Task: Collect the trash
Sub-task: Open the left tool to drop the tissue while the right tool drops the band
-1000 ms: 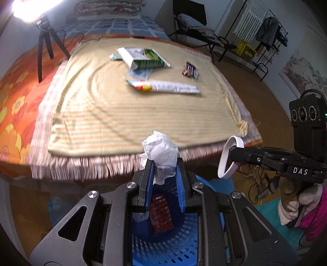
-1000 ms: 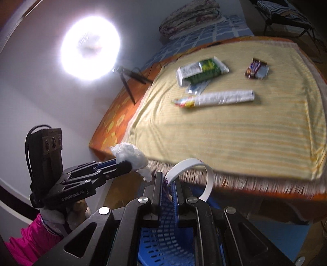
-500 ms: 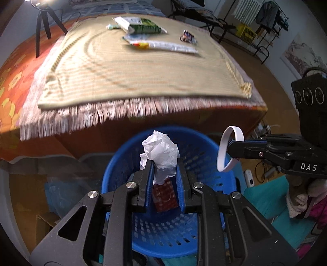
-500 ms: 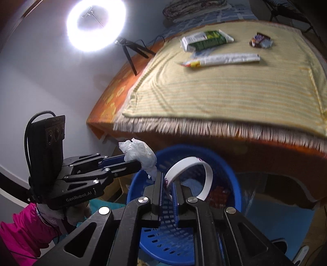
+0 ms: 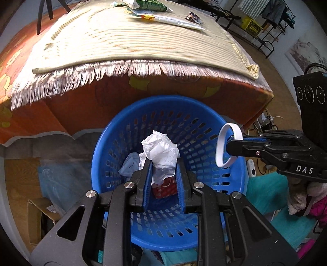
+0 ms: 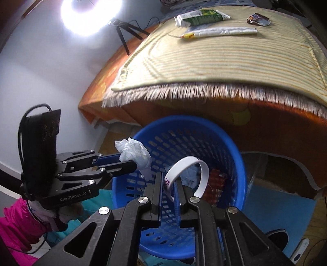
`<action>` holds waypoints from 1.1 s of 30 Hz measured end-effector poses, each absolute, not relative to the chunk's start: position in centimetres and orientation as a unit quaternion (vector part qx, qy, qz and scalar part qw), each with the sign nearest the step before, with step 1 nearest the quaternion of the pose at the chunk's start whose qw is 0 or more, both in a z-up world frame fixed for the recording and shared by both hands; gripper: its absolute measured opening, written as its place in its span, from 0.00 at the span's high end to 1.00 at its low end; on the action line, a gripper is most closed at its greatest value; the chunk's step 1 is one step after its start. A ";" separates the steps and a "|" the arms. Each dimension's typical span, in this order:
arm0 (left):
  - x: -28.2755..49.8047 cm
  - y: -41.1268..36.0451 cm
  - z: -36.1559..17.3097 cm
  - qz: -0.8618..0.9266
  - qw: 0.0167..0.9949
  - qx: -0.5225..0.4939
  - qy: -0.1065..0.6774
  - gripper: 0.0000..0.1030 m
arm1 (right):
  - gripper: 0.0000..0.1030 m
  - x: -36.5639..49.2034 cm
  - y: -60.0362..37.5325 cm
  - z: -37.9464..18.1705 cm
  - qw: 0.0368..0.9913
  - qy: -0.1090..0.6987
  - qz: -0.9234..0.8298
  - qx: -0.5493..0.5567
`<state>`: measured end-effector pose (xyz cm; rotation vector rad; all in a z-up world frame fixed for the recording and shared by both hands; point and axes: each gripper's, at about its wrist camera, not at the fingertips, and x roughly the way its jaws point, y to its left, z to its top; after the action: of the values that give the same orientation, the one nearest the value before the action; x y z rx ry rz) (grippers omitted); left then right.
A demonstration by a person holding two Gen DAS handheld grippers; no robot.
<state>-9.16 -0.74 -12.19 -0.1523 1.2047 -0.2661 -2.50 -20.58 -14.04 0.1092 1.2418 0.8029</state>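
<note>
My black jaws carry blue pads; one pair grips a white crumpled tissue (image 5: 161, 152), the other a white wristband (image 6: 187, 176). Below sits a perforated blue basket (image 5: 114, 143). The bed (image 5: 85, 106) wears orange floral sheeting under a pale yellow striped, fringed blanket (image 5: 143, 43).

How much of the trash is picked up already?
Some: a red wrapper and crumpled paper already lie in the blue basket. Over it, the left tongs are opening around a white tissue, the right tongs around a white band. Three wrappers still wait on the bed.

Bed (image 5: 126, 96) under striped fringed blanket (image 6: 224, 59), bright ring light (image 6: 92, 16) against pale wall (image 6: 40, 71), wooden floor (image 5: 18, 180).
</note>
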 end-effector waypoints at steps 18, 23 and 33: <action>-9.1 -1.1 -13.4 -0.111 0.808 -0.064 0.576 0.38 | 0.35 -2.4 -19.6 -15.7 0.742 0.577 0.342 0.013; -8.9 -0.7 -13.5 -0.104 0.807 -0.068 0.577 0.37 | 0.30 -2.2 -19.9 -15.8 0.735 0.583 0.346 0.016; -8.6 0.7 -13.5 -0.087 0.807 -0.087 0.578 0.37 | 0.28 -2.8 -19.3 -17.9 0.701 0.626 0.341 -0.018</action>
<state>-8.60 0.73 -13.49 -0.1869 1.2366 -0.1869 -2.85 -19.35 -17.89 -0.0394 1.3929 0.7600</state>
